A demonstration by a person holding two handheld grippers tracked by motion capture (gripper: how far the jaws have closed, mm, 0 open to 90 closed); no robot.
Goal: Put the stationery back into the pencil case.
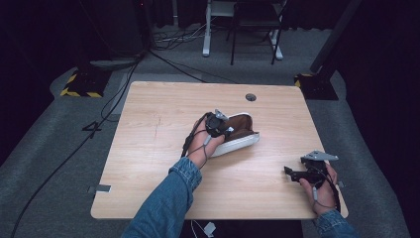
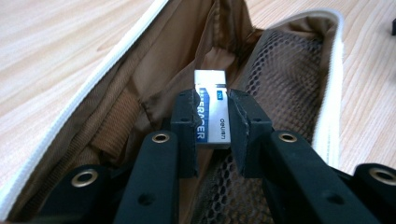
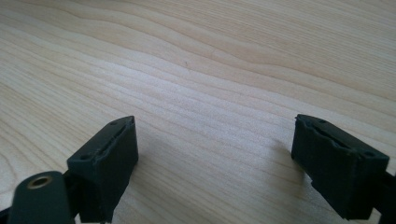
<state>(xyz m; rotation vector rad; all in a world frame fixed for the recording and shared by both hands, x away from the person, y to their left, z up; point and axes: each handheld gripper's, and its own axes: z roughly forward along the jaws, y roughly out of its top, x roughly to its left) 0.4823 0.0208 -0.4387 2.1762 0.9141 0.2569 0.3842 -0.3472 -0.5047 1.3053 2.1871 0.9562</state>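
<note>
On the wooden table (image 1: 148,148), the open pencil case (image 1: 242,141) is lying mid-table, and the left gripper (image 2: 211,119) is holding a white eraser (image 2: 212,105) clamped between its jaws inside the case's mouth. Releasing well, I judge, means lowering it past the mesh pocket (image 2: 289,84) onto the brown lining (image 2: 116,121), clear of the white zipper edge (image 2: 84,100). The right gripper (image 3: 215,158) is hanging wide open and empty over bare wood, well apart.

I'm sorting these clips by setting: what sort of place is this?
Probably a recording studio or lab, not a home: a bare wooden table stands on grey carpet, ringed by dark curtains, with cables trailing over the floor and a stand base marked with yellow-and-black hazard tape.
</note>
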